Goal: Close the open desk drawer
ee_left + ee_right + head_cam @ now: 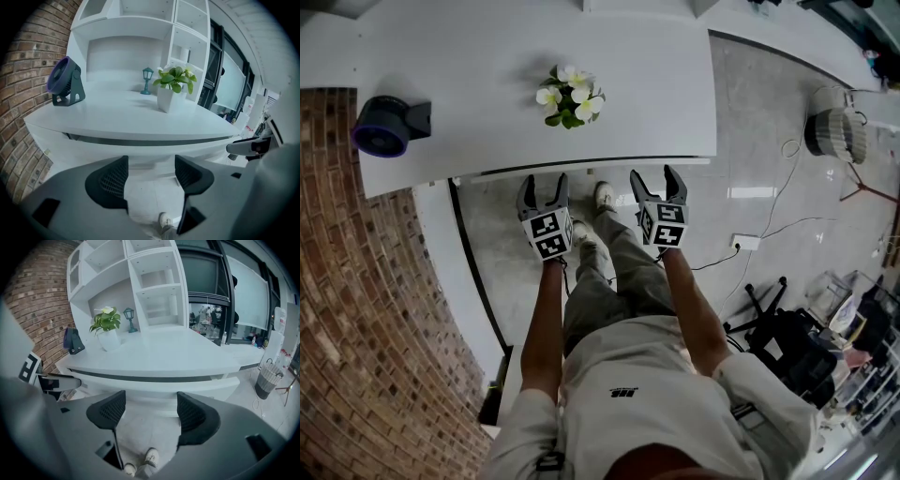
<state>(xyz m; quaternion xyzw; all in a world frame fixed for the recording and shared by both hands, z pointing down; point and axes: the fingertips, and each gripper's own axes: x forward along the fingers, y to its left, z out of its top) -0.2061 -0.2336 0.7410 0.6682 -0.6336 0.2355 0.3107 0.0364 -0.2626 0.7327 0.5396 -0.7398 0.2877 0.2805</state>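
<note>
Brick wall (356, 309) closes off the far left. White counter (469, 75) runs up against it. Purple desk fan (384, 125) sits on the counter's left end. Potted plant (570, 96) with white blooms stands near the middle, with a small teal lantern (147, 80) behind it, toward the white shelving (150, 282).

Drawer (581, 171) sits under the counter's front edge. Its white front shows as a thin strip just proud of that edge, with a dark gap above it.

Left claw (545, 187): jaws apart, nothing held, tips just short of the drawer front. Person's shoes (604, 195) stand on the grey floor (750, 112) between the two claws. Right claw (654, 183): jaws apart, nothing held, also just short of the drawer front. Only open air separates each claw from the drawer.

Further right, well apart from the counter: socket strip (743, 243) with its cable on the floor, and a wire wastebasket (836, 131).
</note>
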